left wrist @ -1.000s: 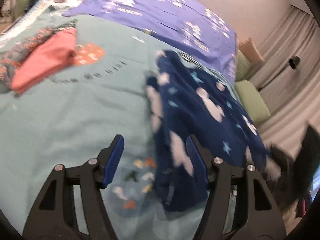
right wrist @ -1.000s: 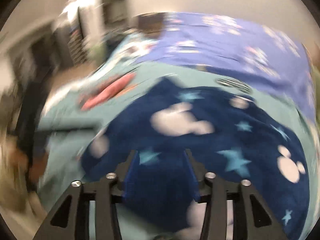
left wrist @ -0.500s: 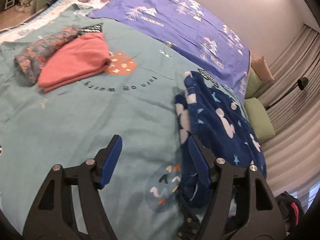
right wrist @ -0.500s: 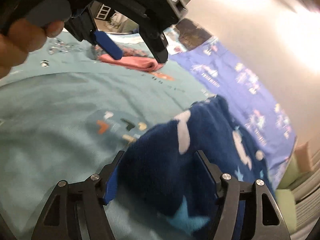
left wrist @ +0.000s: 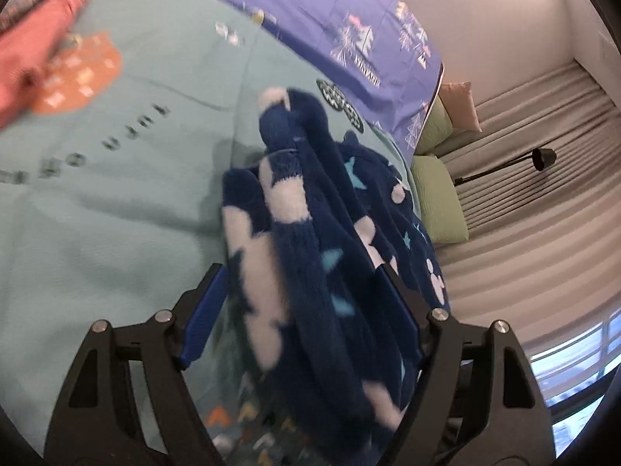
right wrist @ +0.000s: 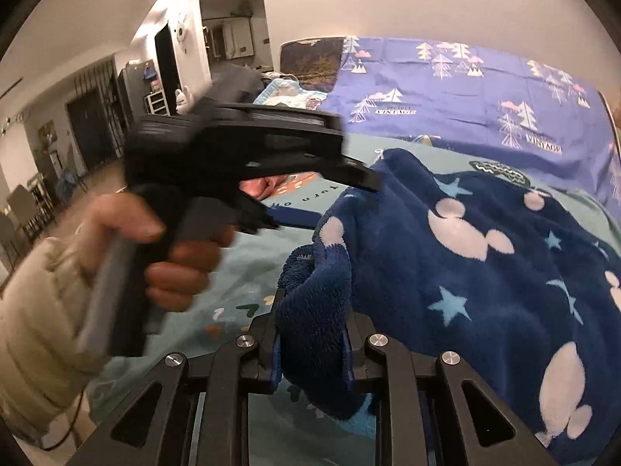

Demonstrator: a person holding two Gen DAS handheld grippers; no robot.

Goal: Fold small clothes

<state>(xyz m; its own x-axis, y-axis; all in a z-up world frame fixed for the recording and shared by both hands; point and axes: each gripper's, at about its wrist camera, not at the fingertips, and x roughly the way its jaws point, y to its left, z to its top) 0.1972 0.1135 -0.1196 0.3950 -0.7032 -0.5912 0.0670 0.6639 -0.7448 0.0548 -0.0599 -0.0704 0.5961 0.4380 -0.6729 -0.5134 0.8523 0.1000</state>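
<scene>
A bunched edge of the blue fleece garment (right wrist: 458,256) is pinched between the closing jaws of the right gripper (right wrist: 312,343). The left gripper (left wrist: 302,310) is spread and opening, fleece folds hanging between its jaws. The garment lies on a teal bedspread (left wrist: 116,194), a pink folded cloth (left wrist: 35,39) well apart from it.

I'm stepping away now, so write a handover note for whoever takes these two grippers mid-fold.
Right gripper: jaws closing on a bunched edge of the fluffy navy-blue fleece garment with white mouse heads and stars, which sits between its pads.
Left gripper: jaws opening, wide apart; a fold of the same garment hangs between them, not pinched.
The garment lies crumpled on the teal printed bedspread.
A folded coral-pink garment is set aside at the far left.
Done: the pink piece looks folded.
Left: flatten and fold the navy one.
</scene>
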